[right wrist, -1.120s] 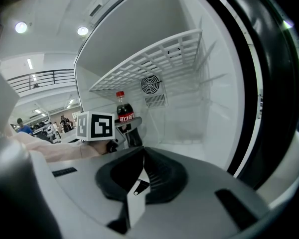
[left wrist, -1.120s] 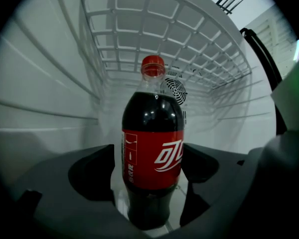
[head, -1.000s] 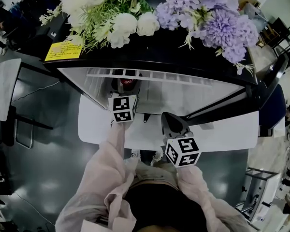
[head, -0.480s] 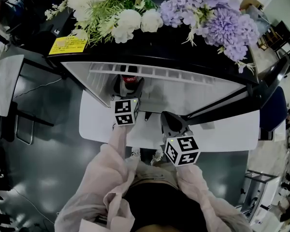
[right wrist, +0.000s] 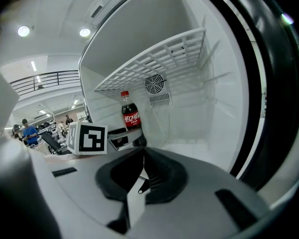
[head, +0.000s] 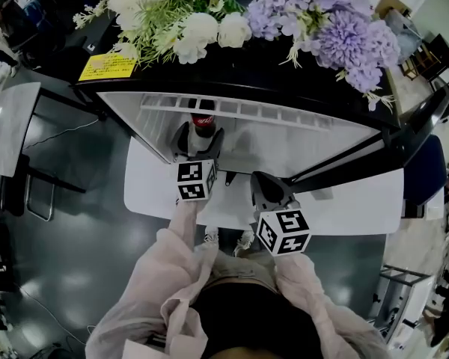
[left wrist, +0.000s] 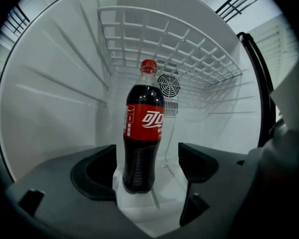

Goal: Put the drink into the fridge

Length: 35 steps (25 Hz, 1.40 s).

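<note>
Drink (left wrist: 143, 133), a dark cola bottle with a red cap and red label, stands upright on the white floor of the fridge (left wrist: 55, 98), under the wire shelf (left wrist: 159, 39) and in front of the round fan grille (left wrist: 168, 85) on the back wall. From the head view it sits toward the left side of the fridge floor, nearer the front edge than the back wall.

Its lower half stands between the jaws of the left gripper (left wrist: 145, 153), which are spread wide. There is a clear gap between the bottle and the jaw on the right. The bottle is close against the other jaw, possibly just touching it, though that edge is too dark to tell. The jaws are not pressed on the bottle.

The right gripper (right wrist: 142, 163) is at the fridge's open front, to the right of the left one and further from the back wall. Its jaws are closed together with nothing between them. Its own view shows the bottle and the left gripper's marker cube (right wrist: 87, 138) ahead and to its left.

White flowers (head: 187, 28) and purple flowers (head: 314, 21) lie on the fridge's black top, with a yellow sticker (head: 107, 66) near the top's left corner. The person's pale pink sleeves (head: 172, 260) reach toward both grippers.
</note>
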Available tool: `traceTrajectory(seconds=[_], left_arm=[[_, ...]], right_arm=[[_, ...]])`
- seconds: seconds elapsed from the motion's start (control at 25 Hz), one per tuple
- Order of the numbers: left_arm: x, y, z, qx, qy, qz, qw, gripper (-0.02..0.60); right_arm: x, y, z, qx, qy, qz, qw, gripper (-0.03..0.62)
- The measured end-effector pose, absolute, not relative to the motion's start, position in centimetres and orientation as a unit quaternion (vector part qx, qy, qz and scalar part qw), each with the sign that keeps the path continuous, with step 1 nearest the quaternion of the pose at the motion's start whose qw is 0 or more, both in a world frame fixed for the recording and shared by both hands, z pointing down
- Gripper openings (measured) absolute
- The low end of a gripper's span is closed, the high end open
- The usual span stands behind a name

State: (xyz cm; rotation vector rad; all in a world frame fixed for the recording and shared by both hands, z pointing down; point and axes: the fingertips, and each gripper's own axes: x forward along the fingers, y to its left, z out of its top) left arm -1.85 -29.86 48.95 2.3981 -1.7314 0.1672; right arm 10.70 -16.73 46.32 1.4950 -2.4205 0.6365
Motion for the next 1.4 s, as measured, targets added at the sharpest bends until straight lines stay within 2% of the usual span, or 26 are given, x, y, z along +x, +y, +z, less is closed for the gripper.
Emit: traceTrajectory(seconds=[0.52,0.64,0.8,1.08,1.24,1.4], left_arm=[[-2.1,-26.7,49.5,0.806,-0.580,0.063,0.102,0.391],[-2.4,-26.1,49.3,0.799,-0.590,0.059,0.102,0.375],[-3.1,-25.3,49.0,0.788,-0.605,0.052,0.103,0.271],[-3.8,-24.6,48.7,0.780,-0.612,0.053,0.116,0.162],[-3.8,-24.2,48.0,0.779,-0.613,0.054,0.116,0.038],[-3.4,-23.7,47.6,0.788,-0.601,0.061,0.122,0.014]], right_arm=[[10.7,-16.4,46.4,0.503,-0.830,0.214,0.114,0.013],[10.7,-16.4,46.3,0.500,-0.832,0.212,0.113,0.012],[10.7,-16.4,46.2,0.498,-0.833,0.211,0.113,0.013],[11.0,-16.6,46.2,0.503,-0.831,0.211,0.110,0.013],[11.2,-16.9,46.1,0.508,-0.829,0.210,0.107,0.012],[11.4,-17.2,45.8,0.512,-0.827,0.209,0.104,0.013]])
